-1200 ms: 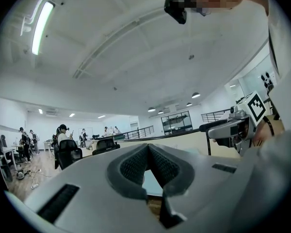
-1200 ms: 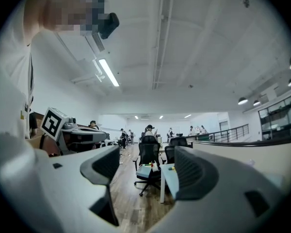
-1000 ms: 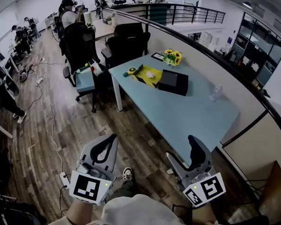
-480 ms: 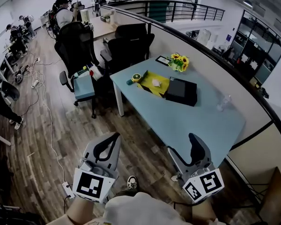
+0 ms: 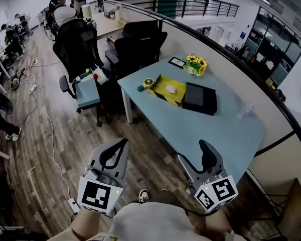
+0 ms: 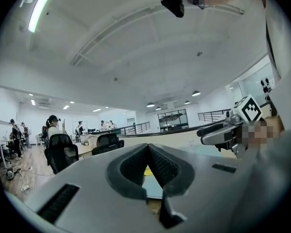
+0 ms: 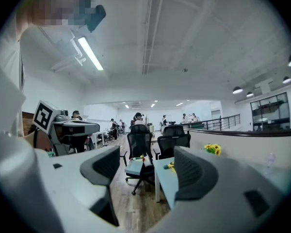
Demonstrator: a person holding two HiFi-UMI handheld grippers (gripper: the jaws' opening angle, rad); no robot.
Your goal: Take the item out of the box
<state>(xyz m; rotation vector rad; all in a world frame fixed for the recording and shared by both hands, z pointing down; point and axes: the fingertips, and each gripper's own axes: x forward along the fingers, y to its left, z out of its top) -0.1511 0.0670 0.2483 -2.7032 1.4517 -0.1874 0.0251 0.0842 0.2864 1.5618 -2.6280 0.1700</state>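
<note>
Left tool pinched together, right tool wide, both low before the table.

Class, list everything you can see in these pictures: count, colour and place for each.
table: one, light blue, along the curved partition
black box: one, black, mid-table
yellow tray: one, yellow, beside the black box
white item: one, white, on the yellow tray
sunflowers: one bunch, yellow, table's far edge
bottle: one, clear, table's right side
office chairs: at least three, black, beyond the table
side table: one, light blue, left of the table
people: several, mixed clothing, far background
left hand-held gripper: one, grey, bottom left, jaws together, empty
right hand-held gripper: one, grey, bottom right, jaws apart, empty
</note>
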